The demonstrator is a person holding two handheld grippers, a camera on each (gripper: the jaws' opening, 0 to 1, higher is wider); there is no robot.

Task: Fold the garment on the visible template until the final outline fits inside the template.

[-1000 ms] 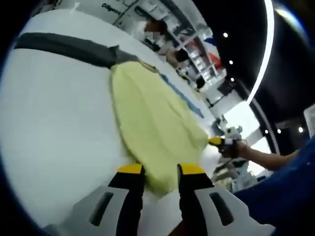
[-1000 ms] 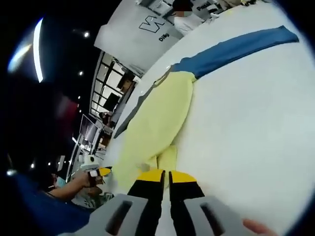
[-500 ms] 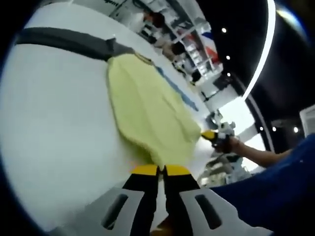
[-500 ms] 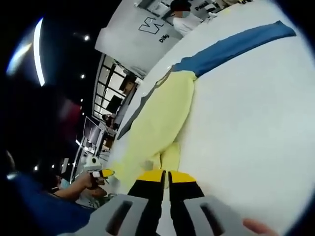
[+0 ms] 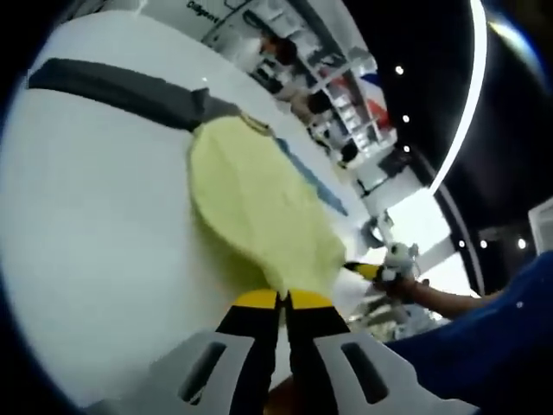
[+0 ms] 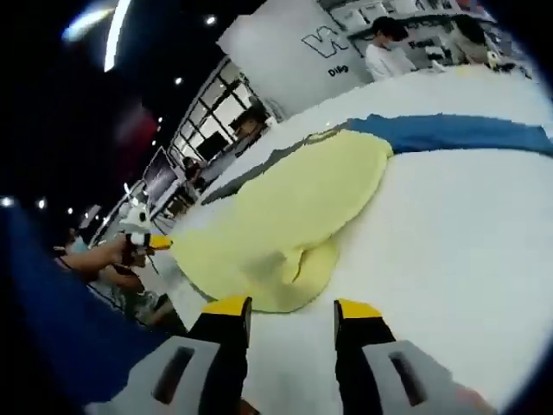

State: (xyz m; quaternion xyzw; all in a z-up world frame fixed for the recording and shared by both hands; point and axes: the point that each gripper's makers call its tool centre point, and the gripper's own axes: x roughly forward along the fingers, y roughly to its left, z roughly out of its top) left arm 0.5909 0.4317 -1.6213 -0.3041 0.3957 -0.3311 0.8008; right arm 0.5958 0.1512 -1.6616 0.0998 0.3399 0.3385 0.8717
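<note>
Mid-fold: the yellow garment (image 5: 259, 207) lies on the white counter (image 5: 95, 216) over the template band (image 6: 449, 131), its near hem pinched by the left claw (image 5: 283, 300); right claw (image 6: 283, 309) spread at 6 o'clock; folds remain.

Ahead of the left gripper (image 5: 283, 299), the near tip of the yellow garment (image 5: 259, 212) drops behind the closed jaws — whether cloth is actually pinched there cannot be told. Off to its right, the right gripper (image 5: 373, 271) is small and smeared; its jaw state is unreadable from that view. The grey band (image 5: 121, 85) runs out past the left edge. In the right gripper view, the blue band (image 6: 449, 134) is cut off to the right of the jaws, and the left gripper (image 6: 154, 245) is a blur — too small to read.
</note>
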